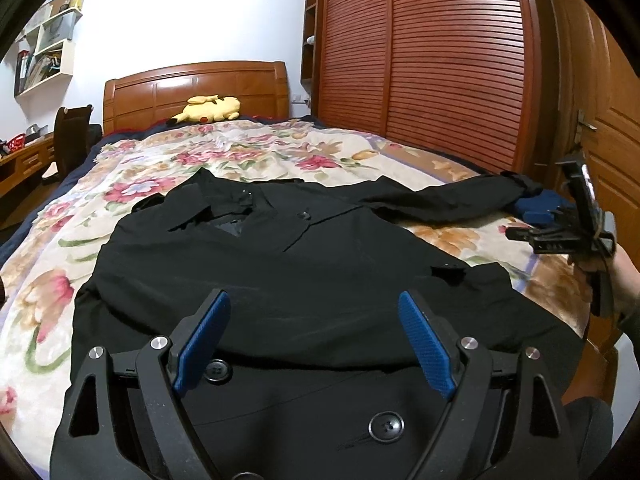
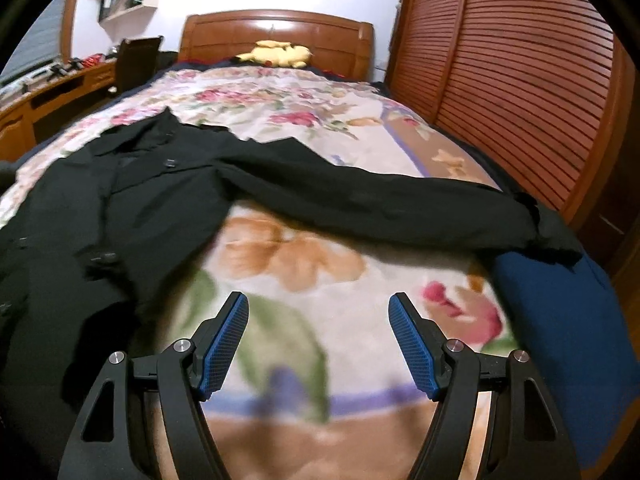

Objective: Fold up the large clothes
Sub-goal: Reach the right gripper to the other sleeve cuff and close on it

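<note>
mostly coat: black coat (image 1: 288, 280) flat on floral blanket (image 1: 248, 152), sleeve (image 2: 380, 200) stretched right
left gripper (image 1: 314, 304): spread wide, above coat
right gripper (image 2: 319, 304): spread wide, above blanket beside sleeve
around: yellow plush (image 1: 210, 108) at headboard (image 1: 192, 80), blue cloth (image 2: 560, 320) under cuff, wardrobe (image 1: 420, 60) right

The scene is viewed by the left wrist camera from low over the hem of a black buttoned coat (image 1: 304, 264), along its length toward a carved wooden headboard (image 1: 196, 92). The coat is seen close, filling the lower frame between the spread blue-padded fingers of the left gripper (image 1: 314, 304). At the right edge the right gripper (image 1: 538, 210) is caught from the side.

The right wrist view is taken from further right, close above a floral quilted bedspread (image 2: 296, 252), facing the same headboard, with the coat's outstretched sleeve crossing ahead. Coat, bedspread, headboard, a yellow plush toy (image 1: 210, 109) and a slatted red-brown wardrobe door (image 2: 516, 76) are shared by both views.
</note>
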Demonstrator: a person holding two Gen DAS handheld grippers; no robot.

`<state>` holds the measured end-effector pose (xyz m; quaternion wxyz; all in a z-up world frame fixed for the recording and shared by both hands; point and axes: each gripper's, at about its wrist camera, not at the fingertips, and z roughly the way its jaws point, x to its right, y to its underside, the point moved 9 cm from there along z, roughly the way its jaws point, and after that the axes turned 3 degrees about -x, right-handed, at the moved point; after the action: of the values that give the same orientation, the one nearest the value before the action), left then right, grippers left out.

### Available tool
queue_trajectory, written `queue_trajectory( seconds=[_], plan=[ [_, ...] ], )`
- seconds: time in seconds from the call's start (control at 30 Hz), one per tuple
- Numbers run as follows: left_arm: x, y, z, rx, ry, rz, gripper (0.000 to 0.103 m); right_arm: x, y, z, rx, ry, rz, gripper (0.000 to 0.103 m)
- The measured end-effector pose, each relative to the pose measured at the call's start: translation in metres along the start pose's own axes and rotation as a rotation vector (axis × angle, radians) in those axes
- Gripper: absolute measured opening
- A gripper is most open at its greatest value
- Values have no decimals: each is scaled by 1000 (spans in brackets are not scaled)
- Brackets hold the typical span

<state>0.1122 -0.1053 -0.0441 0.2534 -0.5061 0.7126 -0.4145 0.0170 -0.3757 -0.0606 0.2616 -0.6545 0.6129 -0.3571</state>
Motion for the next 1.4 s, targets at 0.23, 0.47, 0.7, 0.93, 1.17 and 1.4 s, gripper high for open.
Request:
queue_trajectory(
  seconds=[0.23, 0.47, 0.7, 0.93, 1.17, 1.4],
  plan=[
    [-11, -3, 0, 7, -23, -11, 87, 21, -20, 36, -20, 39, 111, 74],
    [-21, -4, 1, 4, -38, -15, 87, 39, -31, 66, -42, 39, 239, 74],
    [-29, -3, 4, -6, -38, -27, 87, 54, -33, 94, -88, -4, 370, 74],
    [-27, -1, 6, -16, -38, -24, 87, 65, -36, 116, -138, -22, 480, 74],
    [-26, 0, 7, -21, -37, -20, 87, 69, -27, 124, -173, -30, 529, 74],
    [-26, 0, 8, -21, -38, -20, 87, 75, -26, 127, -170, -20, 534, 63]
  ],
)
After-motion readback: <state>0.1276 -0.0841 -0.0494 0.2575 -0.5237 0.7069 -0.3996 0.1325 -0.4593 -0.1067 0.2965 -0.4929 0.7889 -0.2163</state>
